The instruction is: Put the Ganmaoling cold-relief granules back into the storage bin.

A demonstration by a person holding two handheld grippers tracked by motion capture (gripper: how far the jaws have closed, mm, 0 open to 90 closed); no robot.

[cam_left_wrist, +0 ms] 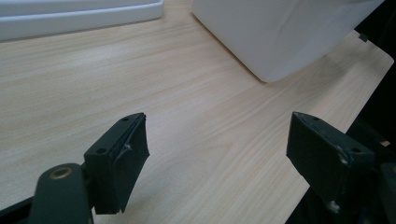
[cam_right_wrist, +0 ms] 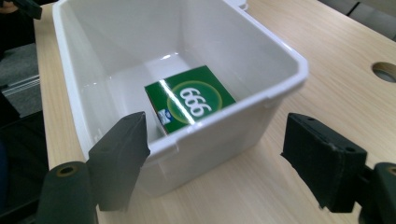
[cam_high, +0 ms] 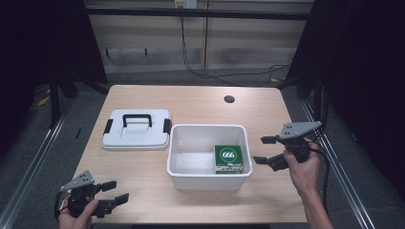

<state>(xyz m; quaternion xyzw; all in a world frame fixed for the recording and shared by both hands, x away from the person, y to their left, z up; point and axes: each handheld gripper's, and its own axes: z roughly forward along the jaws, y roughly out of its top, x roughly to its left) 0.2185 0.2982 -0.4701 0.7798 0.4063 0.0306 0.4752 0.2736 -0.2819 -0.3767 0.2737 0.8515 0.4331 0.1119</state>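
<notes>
Left gripper (cam_high: 114,192) at near-left corner of tabletop (cam_high: 200,102), fingers apart, nothing between, bare wood under them. White lid (cam_high: 137,130) with black handle flat on left half, just beside bin. White bin (cam_high: 208,178) mid-tabletop, open top. Green box (cam_high: 229,158) marked 666 lies in bin's near-right corner. Right gripper (cam_high: 264,150) at right edge, just outside bin's right wall, fingers apart, empty, aimed at box; bin wall between fingers and box.

Left gripper (cam_high: 118,191) and right gripper (cam_high: 261,150) both gape empty.
</notes>
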